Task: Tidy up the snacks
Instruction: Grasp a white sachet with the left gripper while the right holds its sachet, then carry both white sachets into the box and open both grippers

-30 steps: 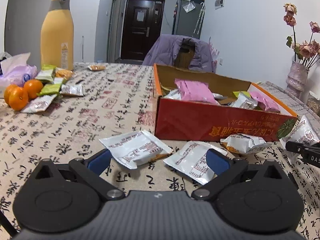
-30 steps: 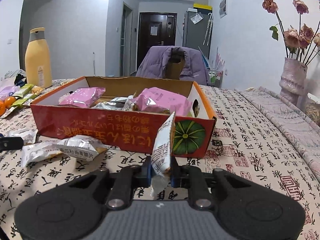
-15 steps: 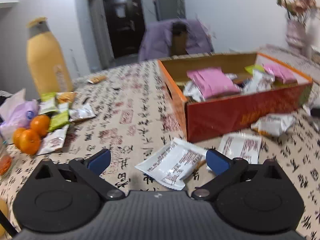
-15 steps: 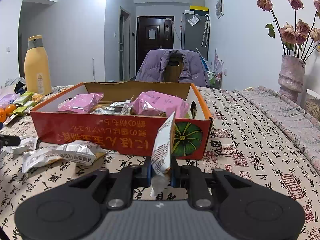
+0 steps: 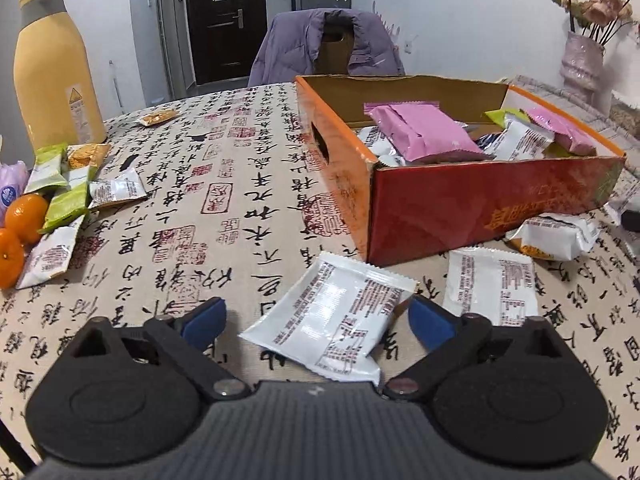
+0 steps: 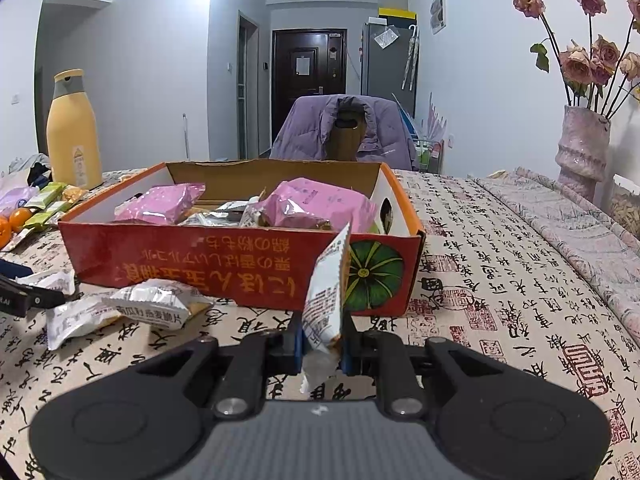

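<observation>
A red and orange cardboard box (image 5: 480,204) holds pink and white snack packets; it also shows in the right wrist view (image 6: 200,256). My left gripper (image 5: 316,318) is open, its blue pads on either side of a flat white snack packet (image 5: 332,316) lying on the tablecloth. Another white packet (image 5: 490,284) lies to its right and a puffed one (image 5: 556,234) by the box. My right gripper (image 6: 322,344) is shut on an upright white snack packet (image 6: 326,304), held in front of the box's near right corner.
A yellow bottle (image 5: 54,68), green and white packets (image 5: 64,192) and oranges (image 5: 24,212) sit at the left. A vase of dried roses (image 6: 582,156) stands at the right. A chair with a purple jacket (image 6: 348,128) is behind the table. Loose packets (image 6: 156,304) lie before the box.
My left gripper has swung left and come down around the flat white packet. My right gripper has risen a little with its packet, still shut.
</observation>
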{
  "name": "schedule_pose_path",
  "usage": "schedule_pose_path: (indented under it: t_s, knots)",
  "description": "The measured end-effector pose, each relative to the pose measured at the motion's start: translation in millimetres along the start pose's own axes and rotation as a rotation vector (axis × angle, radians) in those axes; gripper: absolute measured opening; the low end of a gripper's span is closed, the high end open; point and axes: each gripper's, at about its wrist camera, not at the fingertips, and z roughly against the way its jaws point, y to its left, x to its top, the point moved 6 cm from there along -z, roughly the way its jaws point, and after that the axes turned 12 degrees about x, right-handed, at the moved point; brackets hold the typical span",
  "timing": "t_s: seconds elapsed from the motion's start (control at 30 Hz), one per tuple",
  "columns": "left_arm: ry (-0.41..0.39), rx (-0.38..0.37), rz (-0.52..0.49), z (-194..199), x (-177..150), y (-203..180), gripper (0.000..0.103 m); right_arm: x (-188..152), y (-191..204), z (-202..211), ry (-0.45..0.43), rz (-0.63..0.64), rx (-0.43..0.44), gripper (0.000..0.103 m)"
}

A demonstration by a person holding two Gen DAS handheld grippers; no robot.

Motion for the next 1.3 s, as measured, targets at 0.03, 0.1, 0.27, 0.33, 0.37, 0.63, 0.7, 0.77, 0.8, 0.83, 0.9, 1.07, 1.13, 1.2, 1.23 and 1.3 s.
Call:
schedule_pose_path:
  t_s: [0.03, 0.1, 0.27, 0.33, 0.37, 0.63, 0.7, 0.77, 0.8, 0.83, 0.9, 1.07, 1.13, 1.2, 1.23, 1.3]
  knots:
    - [-0.004, -0.01, 0.003, 1.6, -0.3, -0.7, 0.089, 0.0, -0.1, 0.0, 0.001, -0.001, 0.0, 0.017]
    - [-0.015, -0.021, 0.001, 5.7, 0.2, -3.5, 0.077, -0.1, -0.1, -0.2, 0.002, -0.003, 0.0, 0.017]
    - [-0.042, -0.043, -0.015, 18.4, -2.5, -11.8, 0.043, 0.1, -0.3, -0.2, 0.001, -0.003, 0.0, 0.017]
    - [-0.059, -0.029, -0.028, 24.3, -4.9, -14.6, 0.042, 0.1, -0.4, -0.4, 0.0, -0.002, 0.0, 0.017]
    - [-0.067, -0.022, -0.031, 27.6, -5.9, -15.9, 0.042, 0.2, -0.3, -0.3, -0.002, -0.001, 0.0, 0.017]
    - [-0.165, -0.001, 0.003, 64.2, -8.9, -22.3, 0.042, 0.8, 2.1, 2.2, -0.018, 0.013, 0.0, 0.017]
    - [-0.186, -0.001, 0.018, 72.1, -8.0, -24.2, 0.042, 0.7, 2.6, 3.7, -0.025, 0.016, 0.0, 0.017]
    - [-0.208, -0.006, 0.04, 79.8, -6.2, -26.4, 0.042, 1.0, 3.1, 5.0, -0.033, 0.019, 0.0, 0.017]
    - [-0.216, -0.012, 0.049, 82.5, -5.5, -27.1, 0.042, 1.5, 3.5, 5.5, -0.037, 0.021, 0.0, 0.017]
    - [-0.226, -0.015, 0.063, 85.9, -3.7, -28.2, 0.042, 1.4, 3.7, 6.3, -0.04, 0.023, 0.0, 0.017]
    - [-0.243, -0.018, 0.079, 91.3, -0.8, -31.2, 0.042, 2.2, 4.5, 8.4, -0.049, 0.026, 0.001, 0.017]
    - [-0.284, -0.032, 0.107, 101.0, 10.9, -38.6, 0.042, 7.6, 11.4, 20.1, -0.089, 0.058, -0.001, 0.017]
    - [-0.298, -0.04, 0.113, 103.5, 17.1, -43.0, 0.042, 11.7, 15.1, 24.4, -0.102, 0.069, 0.008, 0.017]
    - [-0.313, -0.048, 0.12, 105.8, 23.6, -46.8, 0.042, 18.2, 19.8, 28.0, -0.118, 0.083, 0.017, 0.017]
    - [-0.323, -0.054, 0.124, 107.1, 28.2, -49.6, 0.042, 22.1, 22.2, 29.0, -0.126, 0.091, 0.021, 0.017]
    - [-0.342, -0.059, 0.129, 109.4, 36.4, -54.2, 0.042, 31.3, 26.5, 29.8, -0.142, 0.103, 0.031, 0.017]
